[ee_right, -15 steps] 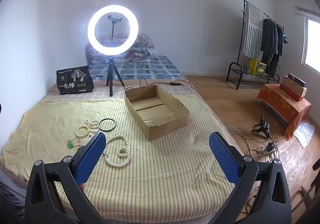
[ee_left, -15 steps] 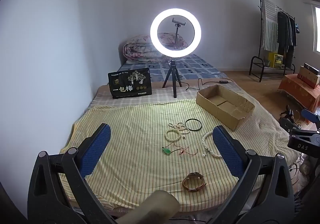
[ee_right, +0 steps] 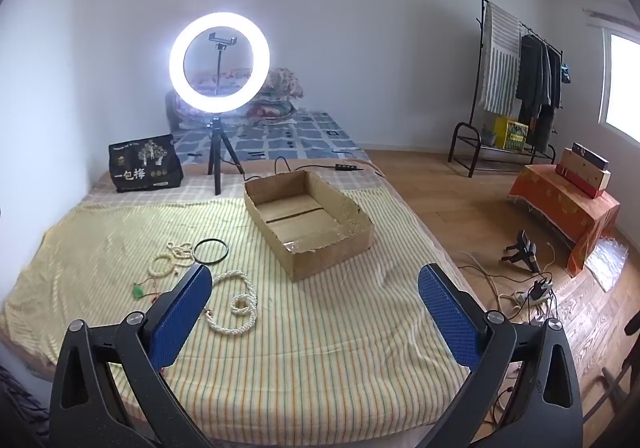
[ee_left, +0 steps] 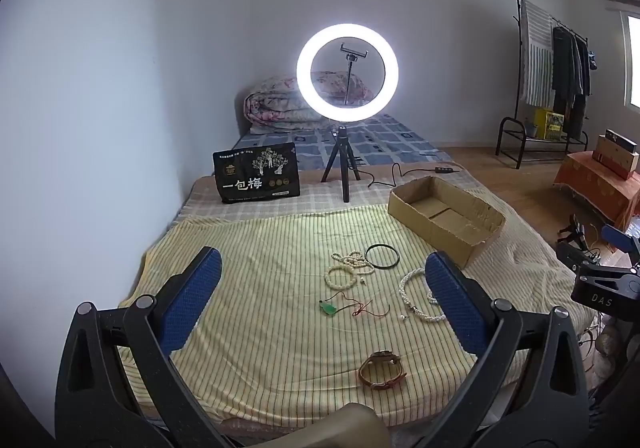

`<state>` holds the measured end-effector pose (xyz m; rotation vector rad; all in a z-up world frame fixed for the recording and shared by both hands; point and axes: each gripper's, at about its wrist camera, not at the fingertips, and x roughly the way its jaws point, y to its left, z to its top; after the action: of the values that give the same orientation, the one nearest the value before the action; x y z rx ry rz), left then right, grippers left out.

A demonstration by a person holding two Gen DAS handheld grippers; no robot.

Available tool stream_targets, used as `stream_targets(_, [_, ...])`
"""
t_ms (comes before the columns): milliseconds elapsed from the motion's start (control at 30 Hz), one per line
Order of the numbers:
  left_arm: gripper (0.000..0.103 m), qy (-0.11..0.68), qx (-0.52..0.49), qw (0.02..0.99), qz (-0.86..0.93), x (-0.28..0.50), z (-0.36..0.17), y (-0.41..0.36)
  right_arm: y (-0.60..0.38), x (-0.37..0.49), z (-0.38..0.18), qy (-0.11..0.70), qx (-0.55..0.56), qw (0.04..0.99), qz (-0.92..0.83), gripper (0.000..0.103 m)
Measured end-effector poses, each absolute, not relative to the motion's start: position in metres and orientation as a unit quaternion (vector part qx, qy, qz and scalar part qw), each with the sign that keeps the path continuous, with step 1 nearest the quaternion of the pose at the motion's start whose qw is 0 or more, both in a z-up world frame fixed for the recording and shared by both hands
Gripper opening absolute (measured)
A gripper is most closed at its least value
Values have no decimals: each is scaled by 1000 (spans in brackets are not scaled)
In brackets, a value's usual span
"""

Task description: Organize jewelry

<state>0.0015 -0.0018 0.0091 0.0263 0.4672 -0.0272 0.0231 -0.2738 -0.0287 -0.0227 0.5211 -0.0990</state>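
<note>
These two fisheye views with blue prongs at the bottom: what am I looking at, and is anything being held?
Each view comes from a camera on a hand-held gripper, looking along its two blue-padded fingers. The left gripper and right gripper both stand wide open, holding nothing. On the striped cloth lie a bead bracelet, a black ring, a green pendant on red cord, a white bead necklace and a brown watch. The cardboard box is empty. A ring light stands behind.

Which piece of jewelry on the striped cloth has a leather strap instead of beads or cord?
The brown watch, lying alone nearest the left gripper, apart from the beaded pieces.
</note>
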Motion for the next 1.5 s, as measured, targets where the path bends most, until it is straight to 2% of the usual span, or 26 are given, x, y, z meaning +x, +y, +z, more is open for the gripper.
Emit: stream_targets(1500, [103,216,19,976,-12,0,26,-3,-276,21,-24,247,-4,968,-48,102])
